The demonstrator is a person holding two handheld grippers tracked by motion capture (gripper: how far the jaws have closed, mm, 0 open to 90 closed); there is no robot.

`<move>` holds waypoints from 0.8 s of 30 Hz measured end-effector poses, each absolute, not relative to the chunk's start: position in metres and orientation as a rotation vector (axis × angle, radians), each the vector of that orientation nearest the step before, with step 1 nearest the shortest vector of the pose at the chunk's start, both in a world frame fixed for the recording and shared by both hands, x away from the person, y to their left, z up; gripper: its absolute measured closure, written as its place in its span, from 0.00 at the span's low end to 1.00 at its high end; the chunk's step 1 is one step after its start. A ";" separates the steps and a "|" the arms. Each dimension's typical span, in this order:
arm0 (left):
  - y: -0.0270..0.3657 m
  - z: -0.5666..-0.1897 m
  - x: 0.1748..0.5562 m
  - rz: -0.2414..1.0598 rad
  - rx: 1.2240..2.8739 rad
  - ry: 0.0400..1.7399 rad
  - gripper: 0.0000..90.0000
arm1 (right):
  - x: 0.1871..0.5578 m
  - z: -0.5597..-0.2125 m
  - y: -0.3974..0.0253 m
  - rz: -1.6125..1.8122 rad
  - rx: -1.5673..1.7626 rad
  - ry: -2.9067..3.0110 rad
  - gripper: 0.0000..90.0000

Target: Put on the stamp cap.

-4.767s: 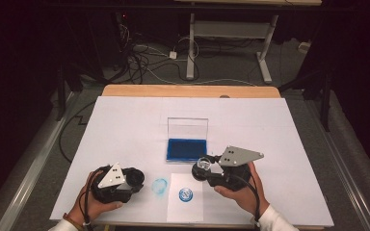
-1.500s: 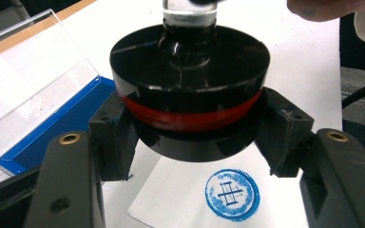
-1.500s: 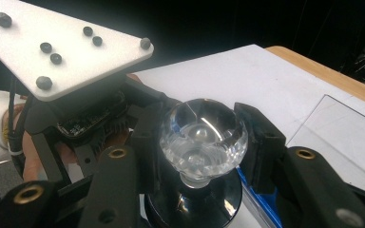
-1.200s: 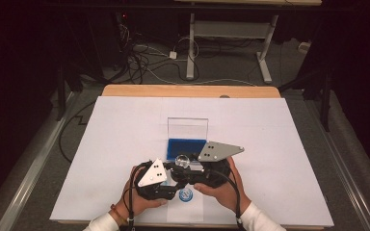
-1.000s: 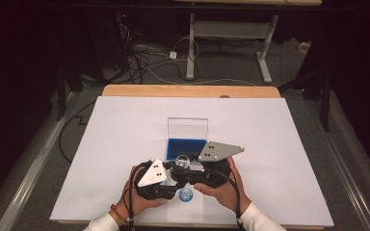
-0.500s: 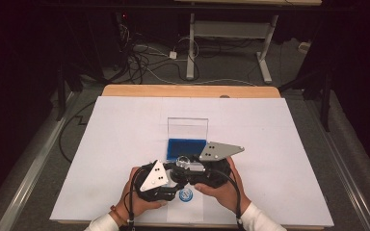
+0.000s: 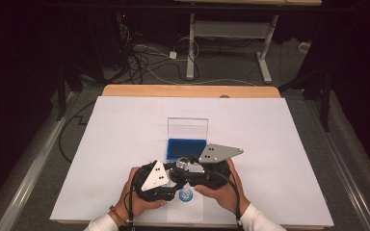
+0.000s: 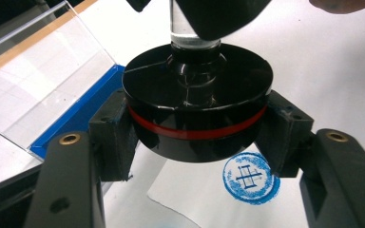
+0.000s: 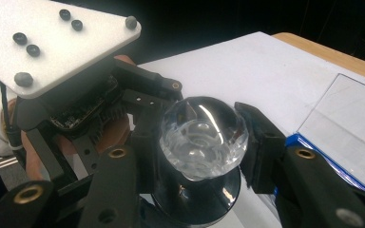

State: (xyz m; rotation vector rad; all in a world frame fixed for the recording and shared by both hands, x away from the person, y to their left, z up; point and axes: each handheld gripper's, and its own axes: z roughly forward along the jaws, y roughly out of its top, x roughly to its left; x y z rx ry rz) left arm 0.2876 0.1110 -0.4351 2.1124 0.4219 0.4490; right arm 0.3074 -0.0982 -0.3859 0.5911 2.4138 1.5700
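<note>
Two grippers share one thing: a stamp (image 8: 197,102) with a round black base, a red band and a clear knob (image 9: 202,135) on top. We see the left gripper (image 8: 197,142) with its pads closed on the black base from both sides, and the right gripper (image 9: 197,142) with its jaws clamped on the clear knob. The stamp hangs just above a small sheet of paper (image 8: 204,204) that bears a round blue print (image 8: 251,178); base and print are apart.

In the high view both grippers (image 7: 161,175) (image 7: 207,168) meet near the front edge of the white table cover (image 7: 125,130), with the print (image 7: 186,195) just below them. Directly behind them lies a blue ink pad (image 7: 187,146) in a case whose clear lid (image 7: 188,129) stands upright. The cover is bare to the left, right and back; a wooden table edge (image 7: 188,90) shows beyond it. Past that, the dim room holds a grey floor with loose cables (image 7: 144,62) and a white desk frame (image 7: 231,33).

The left gripper view gives us the red band and the gap under the base; the right gripper view gives the facets of the knob, the left gripper's grey plate (image 9: 43,38) and the hand (image 9: 33,156) behind it.
</note>
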 end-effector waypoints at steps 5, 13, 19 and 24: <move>0.111 -0.435 0.288 0.448 2.123 0.429 0.41 | 0.306 -0.387 -0.097 1.563 0.591 2.405 0.63; 0.112 -0.435 0.287 0.437 2.111 0.426 0.41 | 0.308 -0.389 -0.100 1.599 0.631 2.414 0.63; 0.112 -0.434 0.287 0.443 2.109 0.420 0.41 | 0.310 -0.389 -0.103 1.636 0.667 2.421 0.63; 0.113 -0.435 0.287 0.443 2.105 0.421 0.41 | 0.311 -0.391 -0.104 1.638 0.674 2.425 0.63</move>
